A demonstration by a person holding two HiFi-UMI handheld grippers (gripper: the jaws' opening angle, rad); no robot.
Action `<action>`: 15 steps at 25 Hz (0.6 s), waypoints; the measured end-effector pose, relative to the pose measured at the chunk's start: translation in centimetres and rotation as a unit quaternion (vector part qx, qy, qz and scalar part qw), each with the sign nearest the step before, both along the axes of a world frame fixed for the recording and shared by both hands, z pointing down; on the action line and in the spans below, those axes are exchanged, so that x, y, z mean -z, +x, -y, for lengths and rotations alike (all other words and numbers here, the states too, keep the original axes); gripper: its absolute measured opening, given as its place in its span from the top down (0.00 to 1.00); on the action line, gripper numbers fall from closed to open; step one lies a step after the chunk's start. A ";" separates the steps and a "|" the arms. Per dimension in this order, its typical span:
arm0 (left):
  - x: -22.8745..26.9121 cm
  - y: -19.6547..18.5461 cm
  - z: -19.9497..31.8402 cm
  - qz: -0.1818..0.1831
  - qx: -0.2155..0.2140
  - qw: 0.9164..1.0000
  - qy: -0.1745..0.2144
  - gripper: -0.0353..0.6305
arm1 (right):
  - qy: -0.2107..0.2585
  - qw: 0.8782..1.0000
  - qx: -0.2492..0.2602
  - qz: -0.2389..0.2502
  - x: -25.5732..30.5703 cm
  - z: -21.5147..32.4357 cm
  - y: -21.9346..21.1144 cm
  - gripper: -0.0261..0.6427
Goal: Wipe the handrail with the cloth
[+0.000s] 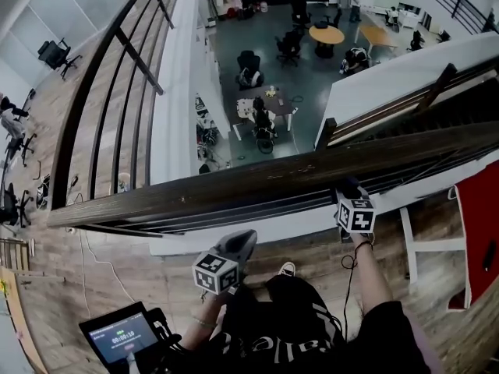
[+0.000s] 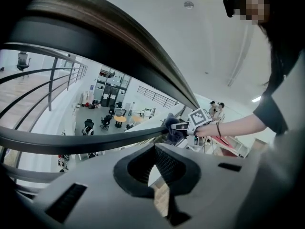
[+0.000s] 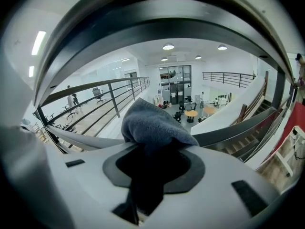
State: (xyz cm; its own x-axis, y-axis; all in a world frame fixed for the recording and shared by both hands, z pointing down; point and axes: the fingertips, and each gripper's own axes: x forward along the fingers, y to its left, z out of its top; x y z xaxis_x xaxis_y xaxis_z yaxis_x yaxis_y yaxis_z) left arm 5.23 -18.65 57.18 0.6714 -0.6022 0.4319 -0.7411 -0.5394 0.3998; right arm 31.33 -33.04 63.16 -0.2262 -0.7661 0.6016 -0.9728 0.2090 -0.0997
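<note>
Dark wooden handrail crosses my head view, on a balcony above an open office hall with a round orange table. At the right part of this rail is the grey fleece cloth, and the right gripper has its jaws closed on it. The left gripper hangs on my side of the rail, apart from it, with its jaws together and nothing between them. Under me lies a wooden plank floor.

Place: it was a big office — with two floors.
Clues: desks, wheeled chairs and a round table stood downstairs.
</note>
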 end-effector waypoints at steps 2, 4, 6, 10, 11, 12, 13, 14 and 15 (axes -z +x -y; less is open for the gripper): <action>-0.6 2.1 0.5 0.002 -0.005 1.000 -0.001 0.94 | 0.001 1.000 -0.013 -0.006 -0.4 0.9 3.9 0.81; -0.5 3.3 0.8 0.002 -0.012 1.000 -0.002 0.94 | 0.000 1.000 -0.028 -0.012 -0.2 1.4 6.9 0.81; -0.1 4.2 0.8 0.002 -0.022 1.000 -0.003 0.94 | -0.002 0.999 -0.043 -0.016 0.2 1.5 9.3 0.81; 0.7 5.5 0.7 0.007 -0.041 0.999 -0.003 0.94 | -0.007 0.997 -0.068 -0.032 1.1 1.9 13.8 0.81; 0.8 5.6 0.8 0.008 -0.043 0.999 -0.003 0.94 | -0.009 0.997 -0.072 -0.037 1.3 2.1 14.8 0.81; 0.8 5.7 0.8 0.009 -0.044 0.999 -0.003 0.94 | -0.011 0.996 -0.076 -0.041 1.4 2.3 15.8 0.81; 0.9 5.8 0.7 0.008 -0.045 0.999 -0.005 0.94 | -0.013 0.996 -0.081 -0.044 1.5 2.4 16.7 0.81; 0.9 5.9 0.6 0.006 -0.046 0.999 -0.006 0.94 | -0.015 0.995 -0.088 -0.047 1.4 2.5 17.6 0.81; 0.9 6.0 0.5 0.002 -0.047 0.999 -0.008 0.94 | -0.016 0.994 -0.095 -0.048 1.4 2.6 18.4 0.81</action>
State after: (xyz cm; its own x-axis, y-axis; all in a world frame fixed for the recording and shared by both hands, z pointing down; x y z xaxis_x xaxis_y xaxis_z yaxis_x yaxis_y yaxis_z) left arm 11.24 -19.18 56.33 0.7227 -0.5308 0.4427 -0.6893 -0.6000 0.4061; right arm 49.69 -35.68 61.75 -0.0203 -0.7691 0.6388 -0.9998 0.0197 -0.0081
